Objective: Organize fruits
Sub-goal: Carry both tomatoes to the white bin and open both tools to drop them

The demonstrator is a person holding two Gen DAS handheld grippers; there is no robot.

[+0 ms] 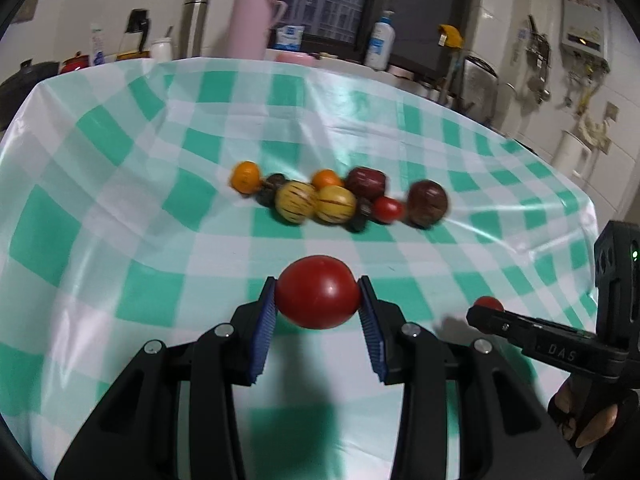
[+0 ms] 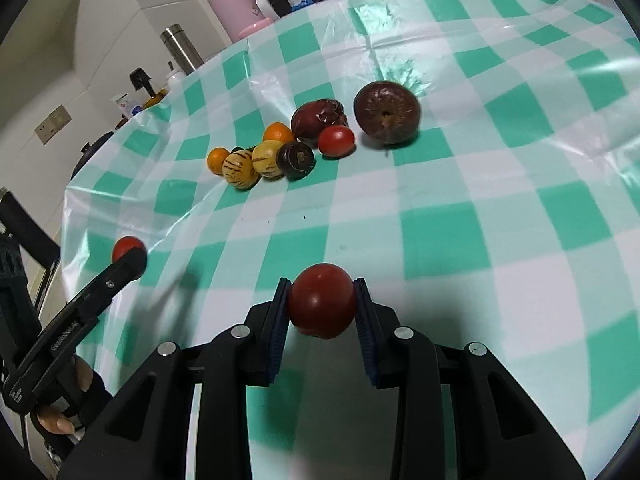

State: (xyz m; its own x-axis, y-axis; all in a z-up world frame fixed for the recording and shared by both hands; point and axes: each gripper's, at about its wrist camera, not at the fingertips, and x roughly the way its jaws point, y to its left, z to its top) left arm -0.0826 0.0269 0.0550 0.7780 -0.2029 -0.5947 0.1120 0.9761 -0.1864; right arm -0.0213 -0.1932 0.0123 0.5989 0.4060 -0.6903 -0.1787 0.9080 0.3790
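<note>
1. Fruits (image 1: pixel 338 198) bunched in a loose row near the middle of the desk (image 1: pixel 120 240), on the green-and-white checked cloth.
2. Two oranges, two striped yellow melons, a couple of small dark ones, a small tomato (image 2: pixel 336 141), plus two big dark red fruits at the pile's end.
3. Left gripper (image 1: pixel 318 306) pinching a red tomato (image 1: pixel 317 292) between its blue pads, lifted off the cloth closer to the near edge.
4. Right gripper (image 2: pixel 322 308) clamped on a darker red tomato (image 2: pixel 322 306), same deal, up off the cloth toward the near edge.
5. Pink bottle (image 1: pixel 250 16), steel flask and other kitchen clutter lined up past the far edge.
</note>
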